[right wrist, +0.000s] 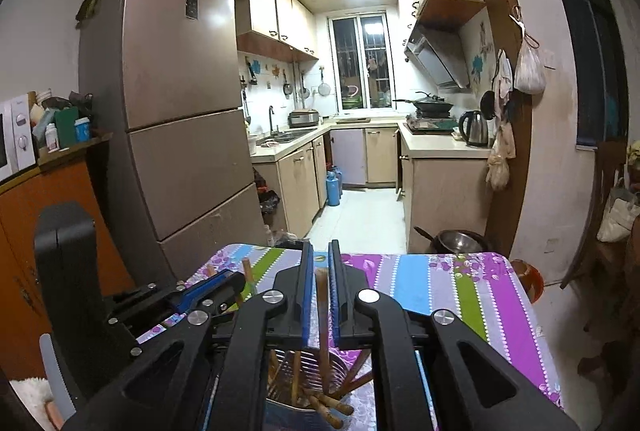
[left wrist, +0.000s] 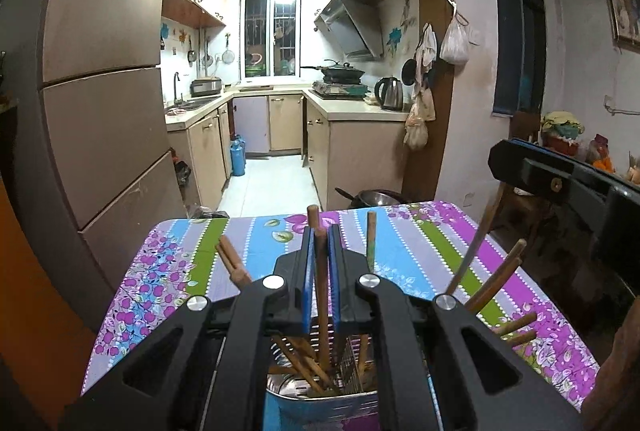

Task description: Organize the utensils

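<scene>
Left wrist view: left tool point(left wrist: 321, 263) clamps an upright chopstick point(left wrist: 320, 251) directly above the metal holder point(left wrist: 320, 391). Right tool point(right wrist: 321, 295), jaws slightly parted, brackets another chopstick point(right wrist: 322, 311) standing in its holder point(right wrist: 304, 371) on the worktop point(right wrist: 460, 291).

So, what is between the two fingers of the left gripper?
In the left wrist view, one brown wooden chopstick stands between the blue-padded fingers of the left gripper, its lower end in the metal holder below.

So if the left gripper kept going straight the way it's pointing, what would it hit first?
Probably the flowered tablecloth beyond the chopstick holder; the left gripper, clamped on a wooden chopstick, points slightly downward. Depth is unclear.
</scene>
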Motion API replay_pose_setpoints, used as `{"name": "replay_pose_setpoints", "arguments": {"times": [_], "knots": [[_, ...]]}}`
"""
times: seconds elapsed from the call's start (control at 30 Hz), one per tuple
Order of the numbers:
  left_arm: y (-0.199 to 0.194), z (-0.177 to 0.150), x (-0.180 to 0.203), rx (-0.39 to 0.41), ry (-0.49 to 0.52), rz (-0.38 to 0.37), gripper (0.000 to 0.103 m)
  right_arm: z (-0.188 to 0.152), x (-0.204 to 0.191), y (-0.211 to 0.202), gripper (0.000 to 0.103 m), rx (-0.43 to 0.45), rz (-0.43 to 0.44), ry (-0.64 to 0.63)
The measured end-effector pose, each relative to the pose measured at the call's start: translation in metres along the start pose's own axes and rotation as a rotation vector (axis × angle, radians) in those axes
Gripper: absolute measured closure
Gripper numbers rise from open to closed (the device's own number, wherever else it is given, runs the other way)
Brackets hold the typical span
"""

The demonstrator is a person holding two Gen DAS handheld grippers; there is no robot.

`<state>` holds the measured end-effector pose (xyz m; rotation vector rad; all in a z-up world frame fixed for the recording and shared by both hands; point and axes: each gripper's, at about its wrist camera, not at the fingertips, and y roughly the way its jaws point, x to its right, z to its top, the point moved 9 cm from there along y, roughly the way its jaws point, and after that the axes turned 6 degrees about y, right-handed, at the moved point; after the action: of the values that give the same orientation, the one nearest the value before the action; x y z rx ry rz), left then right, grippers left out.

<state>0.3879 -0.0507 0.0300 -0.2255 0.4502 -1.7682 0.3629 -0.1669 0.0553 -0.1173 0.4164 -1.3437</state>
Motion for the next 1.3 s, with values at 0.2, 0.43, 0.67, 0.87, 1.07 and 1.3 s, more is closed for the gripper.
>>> {"name": "replay_pose_setpoints", "arguments": {"times": [0.2,0.43,0.67,0.87,1.07,1.3], "knots": [[-0.012,0.008,-0.006,0.026,-0.009,0.047,0.074,0.005,0.006,-0.015,0.071,0.025,-0.005,0.004],[-0.057,0.032,-0.026,0.128,-0.030,0.121,0.070,0.012,0.018,-0.061,0.071,0.072,0.020,0.022],[-0.154,0.020,-0.062,0.263,-0.031,0.270,0.041,-0.003,0.039,-0.164,0.025,0.172,0.020,-0.002],[-0.207,-0.047,-0.060,0.206,-0.009,0.305,0.007,-0.077,0.051,-0.247,0.005,0.208,-0.062,-0.069],[-0.211,-0.119,-0.048,0.031,-0.153,0.275,0.006,-0.159,0.066,-0.273,0.005,0.141,-0.239,-0.001],[-0.218,-0.181,-0.008,-0.055,-0.034,0.288,0.006,-0.230,0.067,-0.257,0.005,-0.019,-0.268,0.063]]}}
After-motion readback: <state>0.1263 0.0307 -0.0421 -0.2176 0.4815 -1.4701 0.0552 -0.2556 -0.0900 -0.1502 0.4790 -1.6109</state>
